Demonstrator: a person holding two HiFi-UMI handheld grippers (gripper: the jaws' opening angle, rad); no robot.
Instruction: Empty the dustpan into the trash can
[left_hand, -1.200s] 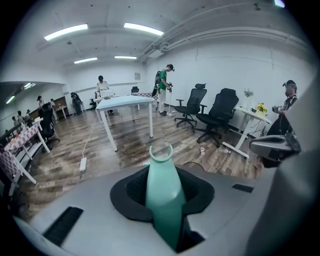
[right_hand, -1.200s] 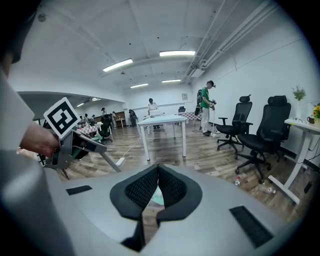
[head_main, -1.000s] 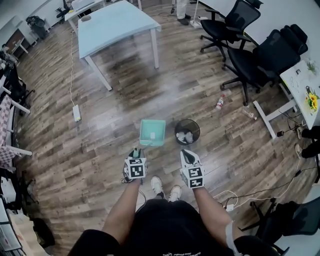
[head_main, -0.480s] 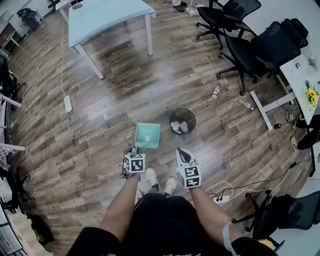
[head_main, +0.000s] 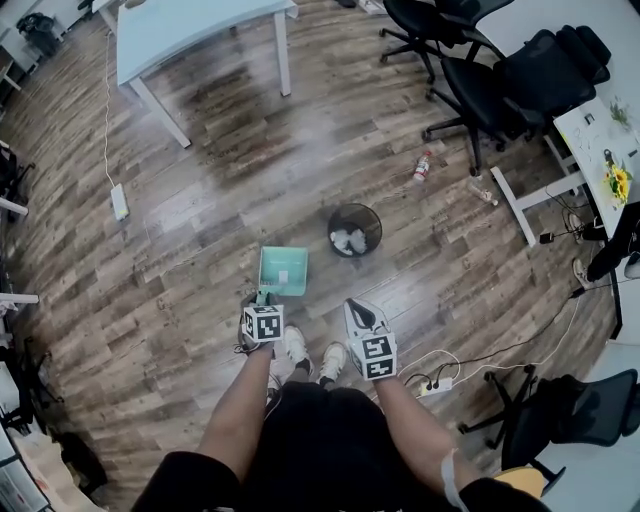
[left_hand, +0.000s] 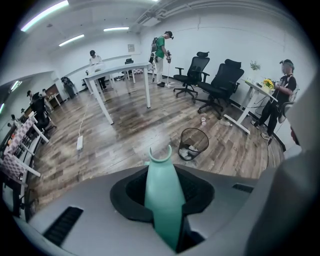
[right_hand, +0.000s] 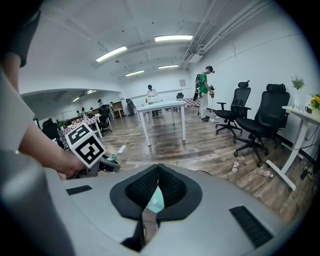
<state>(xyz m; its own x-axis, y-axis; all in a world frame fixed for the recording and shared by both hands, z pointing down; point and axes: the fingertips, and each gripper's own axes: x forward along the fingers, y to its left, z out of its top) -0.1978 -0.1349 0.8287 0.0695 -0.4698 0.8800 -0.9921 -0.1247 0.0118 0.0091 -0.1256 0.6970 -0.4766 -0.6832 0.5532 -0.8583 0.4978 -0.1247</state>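
Note:
In the head view the teal dustpan (head_main: 283, 271) is low over the wood floor in front of my shoes, its pan facing up; whether it touches the floor I cannot tell. My left gripper (head_main: 264, 299) is shut on its handle (left_hand: 162, 195), which runs up between the jaws in the left gripper view. The black mesh trash can (head_main: 355, 230) stands to the pan's upper right with white crumpled paper inside, and shows beyond the handle too (left_hand: 193, 143). My right gripper (head_main: 364, 318) hangs beside the left one, shut and holding nothing (right_hand: 158, 170).
A plastic bottle (head_main: 423, 165) and a second one (head_main: 478, 190) lie on the floor past the can. Black office chairs (head_main: 500, 70) stand at the upper right, a pale blue table (head_main: 190, 25) at the upper left. A power strip (head_main: 120, 202) lies at left, cables (head_main: 435, 380) by my right foot.
The dustpan has come down and back toward my feet, away from the trash can. Both grippers have sunk lower. The left grip on the handle is unchanged.

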